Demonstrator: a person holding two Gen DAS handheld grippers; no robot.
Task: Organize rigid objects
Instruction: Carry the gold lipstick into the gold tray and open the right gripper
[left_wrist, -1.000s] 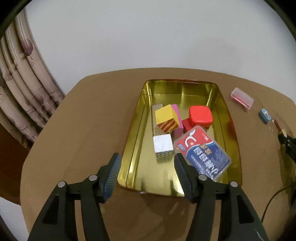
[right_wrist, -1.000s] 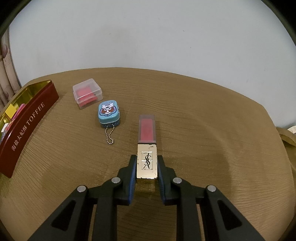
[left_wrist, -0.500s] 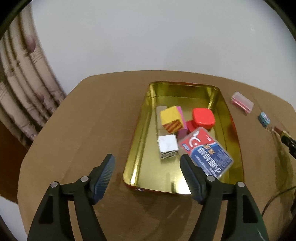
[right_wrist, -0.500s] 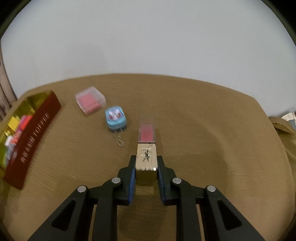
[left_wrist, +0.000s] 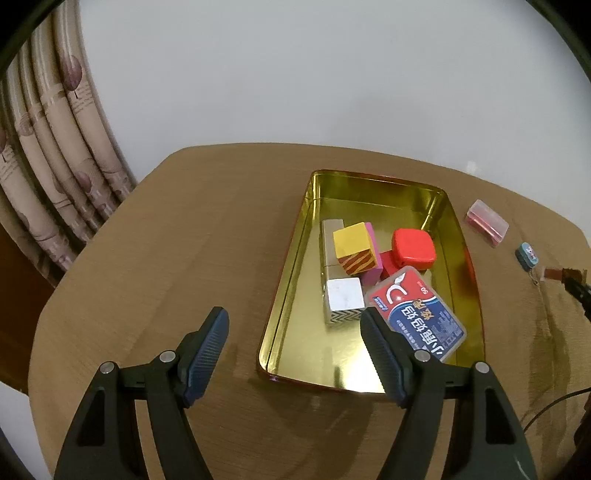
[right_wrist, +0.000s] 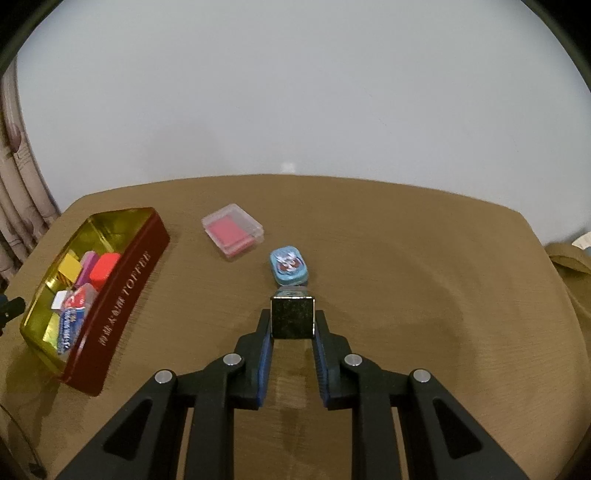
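Note:
My right gripper (right_wrist: 292, 321) is shut on the gold lipstick case (right_wrist: 292, 317) and holds it lifted above the table, its end face toward the camera. In the left wrist view the lipstick (left_wrist: 557, 274) shows at the far right. My left gripper (left_wrist: 295, 332) is open and empty, above the near left corner of the gold tin tray (left_wrist: 284, 280). The tray holds a yellow striped block (left_wrist: 354, 247), a white block (left_wrist: 344, 299), a red case (left_wrist: 413, 248), a pink block and a blue-red card box (left_wrist: 417, 314). The tray also shows in the right wrist view (right_wrist: 122, 291).
A clear box with a red insert (right_wrist: 232, 230) and a small blue tin with a chain (right_wrist: 288, 264) lie on the brown table right of the tray. They also show in the left wrist view: the clear box (left_wrist: 485, 221), the blue tin (left_wrist: 526, 255). Curtains (left_wrist: 55, 166) hang at the left.
My right gripper has lifted the lipstick off the table and tipped it up. My left gripper has pulled back and up from the tray and opened wider.

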